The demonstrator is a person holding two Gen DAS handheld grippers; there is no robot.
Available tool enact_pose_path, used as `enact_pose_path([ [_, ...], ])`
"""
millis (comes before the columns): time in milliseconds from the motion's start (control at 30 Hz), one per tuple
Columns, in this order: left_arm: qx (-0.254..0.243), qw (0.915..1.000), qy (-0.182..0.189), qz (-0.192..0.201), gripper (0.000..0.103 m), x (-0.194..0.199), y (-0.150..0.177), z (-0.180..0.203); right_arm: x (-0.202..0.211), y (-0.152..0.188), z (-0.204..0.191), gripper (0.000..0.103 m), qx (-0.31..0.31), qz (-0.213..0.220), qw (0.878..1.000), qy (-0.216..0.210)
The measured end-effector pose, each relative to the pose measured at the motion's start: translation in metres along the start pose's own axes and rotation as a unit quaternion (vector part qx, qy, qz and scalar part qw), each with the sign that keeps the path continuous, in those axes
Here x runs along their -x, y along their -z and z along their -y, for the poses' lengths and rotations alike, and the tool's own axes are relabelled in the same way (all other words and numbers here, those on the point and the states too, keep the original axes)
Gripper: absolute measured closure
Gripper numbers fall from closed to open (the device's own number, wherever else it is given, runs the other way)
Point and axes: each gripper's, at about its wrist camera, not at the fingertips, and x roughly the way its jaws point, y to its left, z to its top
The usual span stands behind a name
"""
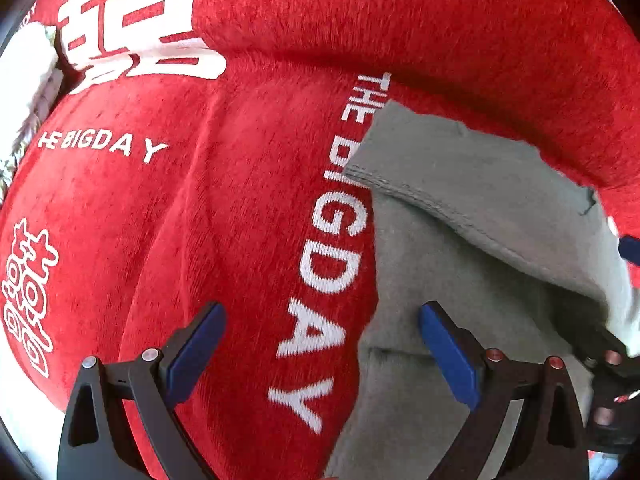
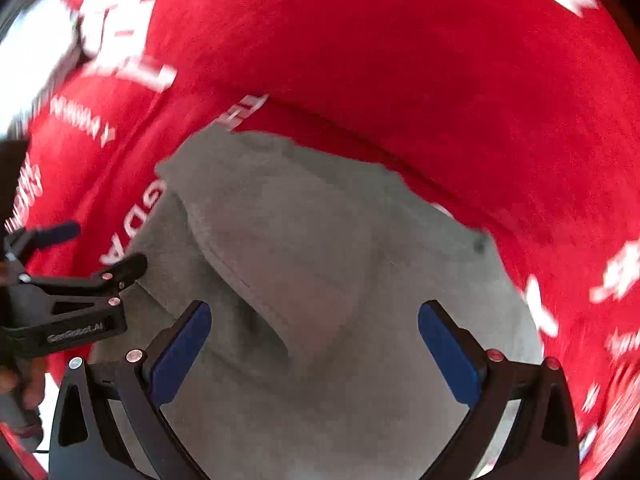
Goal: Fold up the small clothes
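A small grey garment (image 2: 320, 280) lies partly folded on a red plush cover (image 1: 200, 220) printed with white lettering — one hemmed flap doubled over its body. Both tools hang above it with fingers spread and nothing between them: the left tool (image 1: 320, 344) over its edge, the right tool (image 2: 314, 344) over its middle, likely placed to take the next fold. What lies under the cover is hidden — a pale strip (image 1: 24, 60) shows at the edge

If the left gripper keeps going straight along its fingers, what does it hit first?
Probably the red blanket, right beside the edge of the grey garment. The left gripper is open and straddles that edge; depth is unclear.
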Motion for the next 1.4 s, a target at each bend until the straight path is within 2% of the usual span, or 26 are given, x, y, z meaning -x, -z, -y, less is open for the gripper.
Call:
enact_pose_path([
  [67, -0.005, 0.9999, -0.014, -0.005, 0.005, -0.007, 0.0, 0.005, -0.019, -0.007, -0.006, 0.002, 0.008, -0.018, 0.999, 0.037],
  [100, 0.002, 0.9999, -0.013, -0.002, 0.005, -0.006, 0.001, 0.005, -0.026, -0.011, -0.007, 0.016, 0.014, -0.021, 0.998, 0.059],
  [133, 0.002, 0.9999, -0.016, -0.003, 0.005, -0.006, 0.0, 0.014, -0.03, -0.015, -0.006, 0.043, 0.017, -0.019, 0.997, 0.076],
  [200, -0.008, 0.9996, -0.025, -0.004, 0.005, -0.011, -0.005, 0.02, -0.024, -0.016, 0.012, 0.065, -0.028, 0.011, 0.997, 0.07],
  [267, -0.025, 0.9991, -0.035, -0.001, 0.005, -0.011, -0.006, 0.026, -0.006, -0.008, 0.046, 0.065, -0.125, 0.055, 0.99, 0.042],
  [300, -0.033, 0.9987, -0.038, 0.001, 0.005, -0.011, -0.006, 0.028, 0.001, 0.004, 0.07, 0.064, -0.195, 0.068, 0.978, 0.027],
  [367, -0.045, 0.9982, -0.039, 0.003, 0.005, -0.012, -0.008, 0.03, 0.0, 0.039, 0.119, 0.049, -0.345, 0.069, 0.936, -0.031],
  [400, -0.047, 0.9982, -0.037, 0.002, 0.005, -0.012, -0.008, 0.031, -0.009, 0.061, 0.14, 0.036, -0.415, 0.054, 0.906, -0.067],
  [500, -0.052, 0.9981, -0.03, -0.013, 0.005, -0.013, -0.015, 0.03, -0.04, 0.119, 0.173, 0.034, -0.547, 0.011, 0.823, -0.155],
  [567, -0.055, 0.9981, -0.023, -0.017, 0.005, -0.011, -0.026, 0.029, -0.043, 0.138, 0.179, 0.034, -0.57, 0.014, 0.801, -0.184],
  [667, -0.056, 0.9982, -0.007, 0.017, 0.005, -0.002, -0.06, 0.028, -0.031, 0.132, 0.183, 0.034, -0.544, 0.031, 0.82, -0.178],
  [733, -0.062, 0.9981, 0.003, -0.002, 0.005, -0.014, -0.083, 0.032, -0.026, 0.116, 0.184, 0.033, -0.498, 0.027, 0.855, -0.145],
  [833, -0.063, 0.9974, -0.001, -0.034, 0.005, -0.04, -0.103, 0.041, -0.019, 0.069, 0.168, 0.033, -0.385, 0.01, 0.922, -0.044],
  [900, -0.075, 0.9965, -0.016, -0.033, 0.005, -0.046, -0.105, 0.049, -0.006, 0.061, 0.167, 0.033, -0.368, 0.045, 0.928, -0.026],
  [967, -0.09, 0.995, -0.034, -0.027, 0.005, -0.049, -0.101, 0.057, -0.002, 0.08, 0.184, 0.033, -0.445, 0.076, 0.889, -0.078],
  [1033, -0.093, 0.9947, -0.04, -0.019, 0.005, -0.048, -0.096, 0.059, -0.021, 0.12, 0.207, 0.033, -0.573, 0.073, 0.799, -0.165],
  [1067, -0.092, 0.9948, -0.04, -0.018, 0.005, -0.047, -0.095, 0.059, -0.037, 0.147, 0.211, 0.033, -0.638, 0.066, 0.736, -0.216],
  [1100, -0.089, 0.9951, -0.037, -0.022, 0.005, -0.048, -0.096, 0.059, -0.05, 0.167, 0.211, 0.033, -0.68, 0.056, 0.687, -0.25],
  [1133, -0.087, 0.9953, -0.035, -0.027, 0.005, -0.049, -0.097, 0.057, -0.057, 0.182, 0.209, 0.036, -0.701, 0.057, 0.656, -0.273],
  [1167, -0.085, 0.9954, -0.033, -0.03, 0.005, -0.052, -0.1, 0.054, -0.057, 0.19, 0.209, 0.036, -0.707, 0.068, 0.644, -0.283],
  [1200, -0.085, 0.9954, -0.03, -0.033, 0.009, -0.054, -0.103, 0.054, -0.054, 0.189, 0.212, 0.036, -0.699, 0.068, 0.656, -0.277],
  [1233, -0.087, 0.9955, -0.008, -0.038, 0.035, -0.054, -0.106, 0.056, -0.05, 0.185, 0.215, 0.036, -0.688, 0.068, 0.672, -0.266],
  [1267, -0.087, 0.9948, 0.028, -0.046, 0.08, -0.055, -0.111, 0.056, -0.046, 0.18, 0.218, 0.037, -0.678, 0.068, 0.686, -0.257],
  [1300, -0.086, 0.9931, 0.058, -0.055, 0.095, -0.052, -0.114, 0.059, -0.043, 0.176, 0.222, 0.048, -0.669, 0.069, 0.694, -0.256],
  [1333, -0.093, 0.9928, 0.056, -0.051, 0.094, -0.049, -0.118, 0.06, -0.042, 0.174, 0.226, 0.067, -0.664, 0.068, 0.697, -0.261],
  [1400, -0.106, 0.9907, 0.069, -0.048, 0.094, -0.046, -0.123, 0.055, -0.045, 0.178, 0.226, 0.068, -0.664, 0.047, 0.69, -0.284],
])
